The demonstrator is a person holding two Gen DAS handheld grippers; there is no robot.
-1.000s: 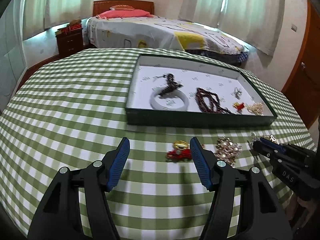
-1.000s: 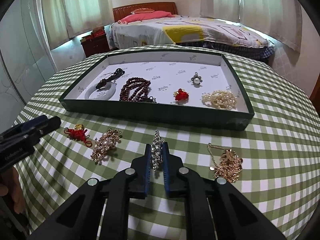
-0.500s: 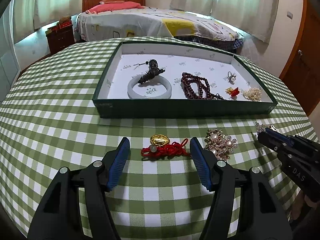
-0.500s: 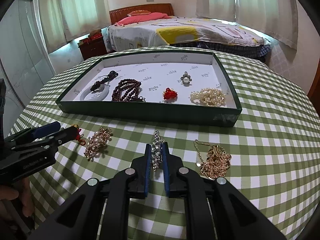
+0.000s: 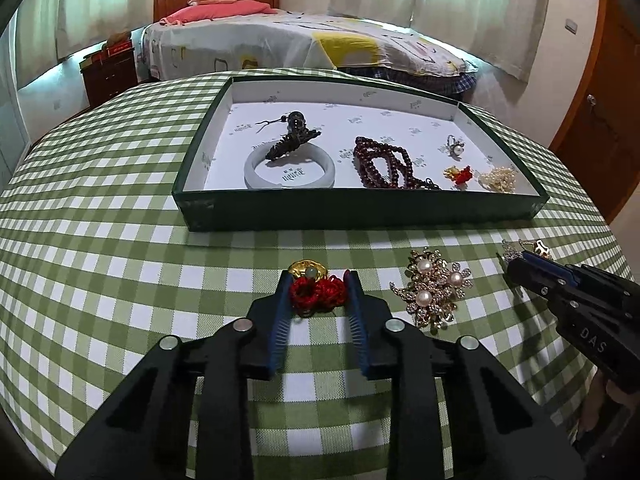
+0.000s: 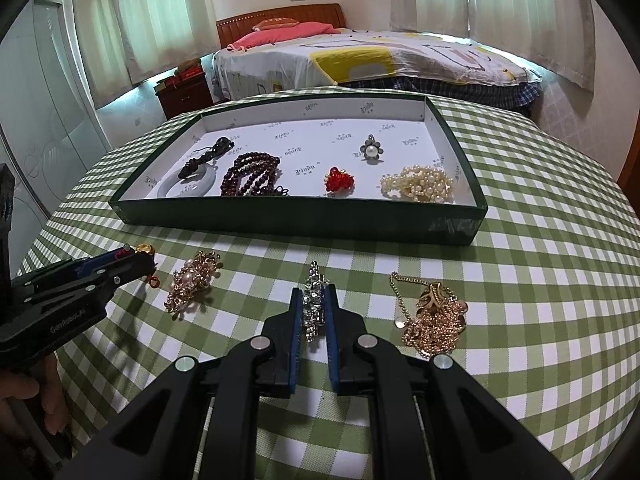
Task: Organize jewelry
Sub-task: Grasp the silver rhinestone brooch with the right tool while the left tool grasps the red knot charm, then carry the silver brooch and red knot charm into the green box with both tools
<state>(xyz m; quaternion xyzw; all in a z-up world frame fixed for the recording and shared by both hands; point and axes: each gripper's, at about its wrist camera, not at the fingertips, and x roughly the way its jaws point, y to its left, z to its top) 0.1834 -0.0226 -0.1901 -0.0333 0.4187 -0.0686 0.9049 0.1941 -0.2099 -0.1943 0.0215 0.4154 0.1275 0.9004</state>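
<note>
My left gripper [image 5: 318,280] is shut on a red cord charm with a gold piece [image 5: 316,290] on the checked cloth. A gold and pearl brooch [image 5: 434,290] lies to its right. My right gripper [image 6: 315,300] is shut on a silver rhinestone brooch [image 6: 314,306]. A gold chain necklace [image 6: 434,316] lies to its right, and the pearl brooch [image 6: 192,284] to its left. The green tray [image 5: 360,210] behind holds a jade bangle [image 5: 290,168], dark red beads [image 5: 384,162], a pearl ring, a red charm and a pearl bracelet [image 6: 418,184].
The round table has a green checked cloth [image 5: 100,248]. A bed [image 5: 300,44] and a nightstand [image 5: 110,70] stand behind it, and a wooden door [image 5: 596,92] is at the right. The left gripper [image 6: 80,280] shows at the left of the right wrist view.
My left gripper has moved forward onto the red cord charm and closed on it. My right gripper stays shut on the rhinestone brooch.
</note>
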